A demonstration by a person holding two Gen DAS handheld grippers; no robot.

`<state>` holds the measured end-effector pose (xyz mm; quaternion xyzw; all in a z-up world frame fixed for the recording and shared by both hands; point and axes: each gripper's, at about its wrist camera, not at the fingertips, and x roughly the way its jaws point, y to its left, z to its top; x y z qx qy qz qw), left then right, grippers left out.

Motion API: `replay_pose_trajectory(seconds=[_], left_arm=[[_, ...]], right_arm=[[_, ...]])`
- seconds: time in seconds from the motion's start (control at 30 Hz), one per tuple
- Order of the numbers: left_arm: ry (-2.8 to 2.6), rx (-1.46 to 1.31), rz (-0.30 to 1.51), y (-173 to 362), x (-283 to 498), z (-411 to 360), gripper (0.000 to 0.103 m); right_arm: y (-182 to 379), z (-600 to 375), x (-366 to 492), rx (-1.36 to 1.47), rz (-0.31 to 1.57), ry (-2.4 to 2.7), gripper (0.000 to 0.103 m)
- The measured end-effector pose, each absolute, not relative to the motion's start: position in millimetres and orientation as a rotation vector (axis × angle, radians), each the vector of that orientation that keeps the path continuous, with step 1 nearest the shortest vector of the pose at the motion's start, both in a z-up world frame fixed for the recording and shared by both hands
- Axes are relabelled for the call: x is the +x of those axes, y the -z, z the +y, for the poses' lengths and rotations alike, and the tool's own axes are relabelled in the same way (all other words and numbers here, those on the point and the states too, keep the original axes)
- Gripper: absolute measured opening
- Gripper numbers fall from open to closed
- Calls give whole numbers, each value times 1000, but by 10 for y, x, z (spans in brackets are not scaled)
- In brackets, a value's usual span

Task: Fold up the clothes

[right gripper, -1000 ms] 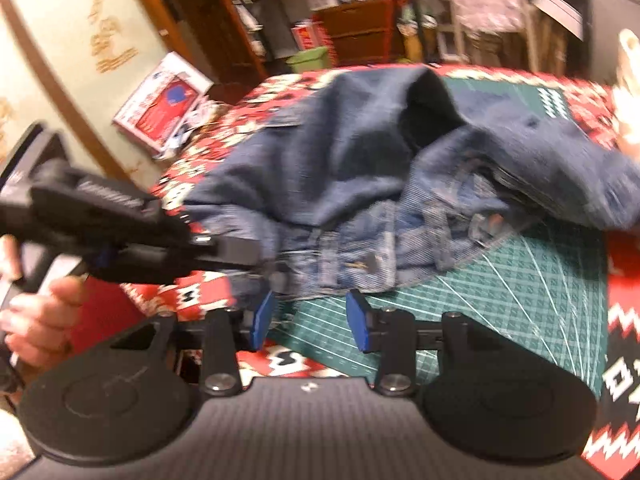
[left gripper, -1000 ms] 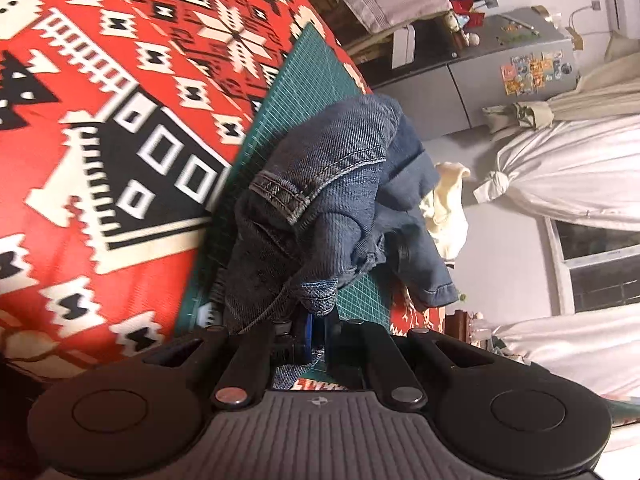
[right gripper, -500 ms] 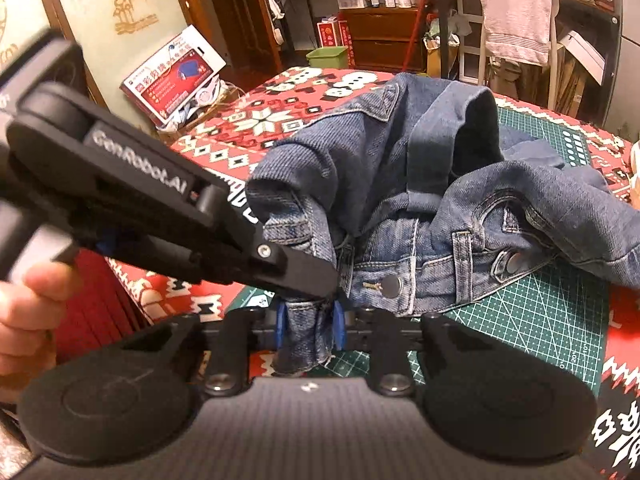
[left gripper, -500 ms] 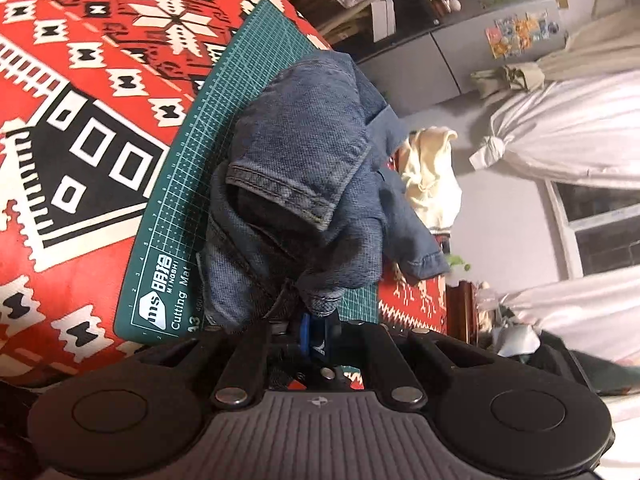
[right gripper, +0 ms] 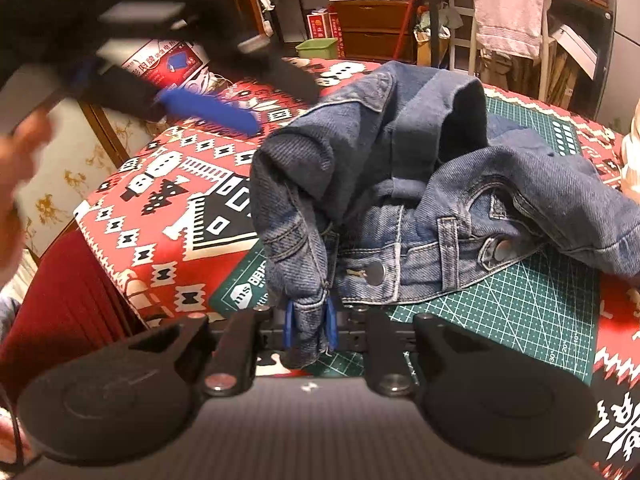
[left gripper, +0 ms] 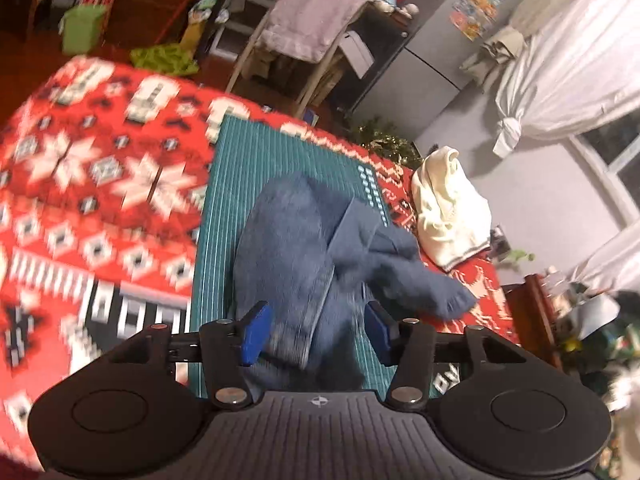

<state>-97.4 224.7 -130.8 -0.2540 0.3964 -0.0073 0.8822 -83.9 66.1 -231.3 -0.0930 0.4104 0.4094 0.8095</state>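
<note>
Denim jacket (right gripper: 420, 184), one, is pinched by the right hand-held gripper (right gripper: 310, 320); left hand-held gripper (left gripper: 316, 330) spread.

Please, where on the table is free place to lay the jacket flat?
Free: green cutting mat right of the denim jacket, and red patterned cloth on its left. Crowded: the far right corner, with the cream garment.

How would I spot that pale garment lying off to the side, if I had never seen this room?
Find the table with the red patterned cloth and the green cutting mat on it. Just past the mat's far right corner, beside the denim jacket, lies a crumpled cream garment, the only pale, unpatterned cloth on the table.
</note>
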Motion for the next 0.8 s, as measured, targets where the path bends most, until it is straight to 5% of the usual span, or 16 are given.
replay_pose_trajectory(seconds=[0.47,0.57,0.63,0.8], left_arm=[[-150,-442,996,1700,156,2398,59],[-161,-491,1013,1786,210,2499,43],[-149,-510,1021,1812,217,2518,18],[-137,-527,999,1788,116,2572,11]], right_arm=[[2318,636,-736,-163,899,-835,17],[2329,606,-715,-151,905,-817,17],[2326,578,-692,-146,907,-803,17],[2333,511,-629,-148,909,-757,15]])
